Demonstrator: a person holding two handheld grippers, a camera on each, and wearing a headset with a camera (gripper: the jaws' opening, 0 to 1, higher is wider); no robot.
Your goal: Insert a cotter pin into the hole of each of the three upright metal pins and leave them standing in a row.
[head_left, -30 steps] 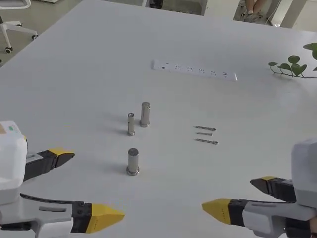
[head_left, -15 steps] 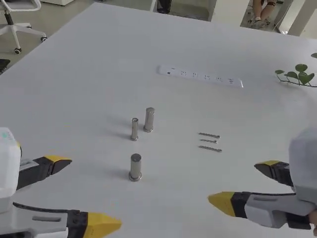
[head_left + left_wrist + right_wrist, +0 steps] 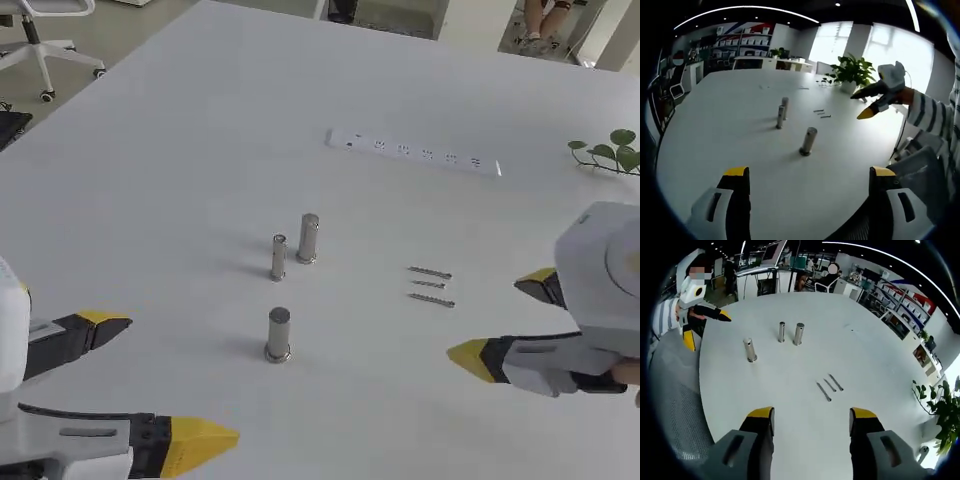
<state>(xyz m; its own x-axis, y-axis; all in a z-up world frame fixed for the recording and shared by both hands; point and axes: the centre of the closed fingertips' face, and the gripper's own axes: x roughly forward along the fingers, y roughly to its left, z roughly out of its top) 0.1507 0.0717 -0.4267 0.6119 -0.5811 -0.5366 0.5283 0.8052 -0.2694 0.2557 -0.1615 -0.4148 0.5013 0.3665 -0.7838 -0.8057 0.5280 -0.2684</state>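
Note:
Three upright metal pins stand on the white table: a thick one (image 3: 278, 334) nearest me, a thin one (image 3: 279, 257) and another thick one (image 3: 308, 239) behind it. Three cotter pins (image 3: 430, 286) lie side by side to their right. My left gripper (image 3: 150, 385) hovers open at the lower left, well short of the near pin (image 3: 808, 141). My right gripper (image 3: 505, 320) hovers open at the right, just below and right of the cotter pins (image 3: 829, 385). Nothing sits between either pair of jaws.
A white power strip (image 3: 412, 152) lies across the table behind the pins. A green plant sprig (image 3: 608, 152) reaches in at the right edge. An office chair (image 3: 45, 30) stands off the table's far left corner. People sit beyond the far edge.
My right gripper has risen and drawn closer to the cotter pins. The head view has shifted a little; the pins and cotter pins lie as before.

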